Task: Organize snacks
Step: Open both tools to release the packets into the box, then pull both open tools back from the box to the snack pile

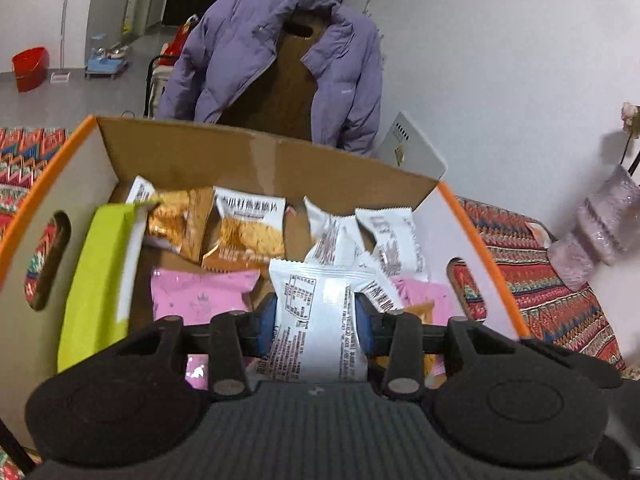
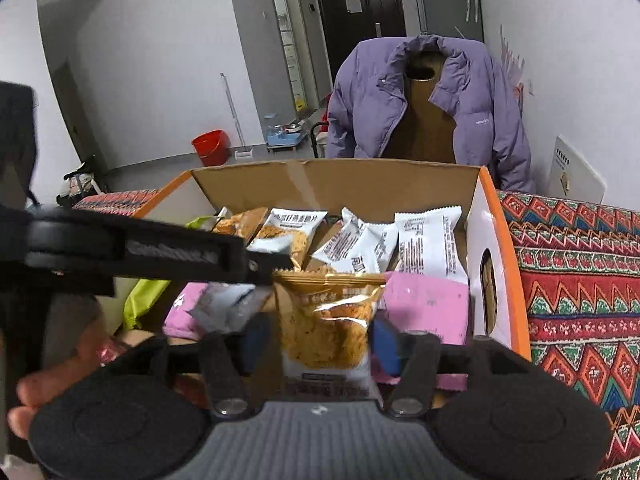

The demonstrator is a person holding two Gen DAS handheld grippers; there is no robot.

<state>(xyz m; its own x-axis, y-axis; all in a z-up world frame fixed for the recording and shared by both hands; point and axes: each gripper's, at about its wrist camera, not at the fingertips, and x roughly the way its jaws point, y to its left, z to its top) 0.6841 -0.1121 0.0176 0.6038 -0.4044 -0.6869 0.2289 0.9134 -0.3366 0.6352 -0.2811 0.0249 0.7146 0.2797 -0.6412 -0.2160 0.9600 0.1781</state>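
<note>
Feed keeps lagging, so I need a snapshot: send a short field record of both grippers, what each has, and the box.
left gripper: pads against a white snack packet, above the box
right gripper: an orange-gold snack packet between its fingers; pads look slightly clear of it
box: open cardboard, orange edges, on a patterned cloth
box contents: white, orange, pink packets and a lime-green packet
behind box: purple jacket over a chair

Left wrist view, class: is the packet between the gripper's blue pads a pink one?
No: the left gripper holds a white packet printed with dark text, while the pink packet lies in the cardboard box.
</note>
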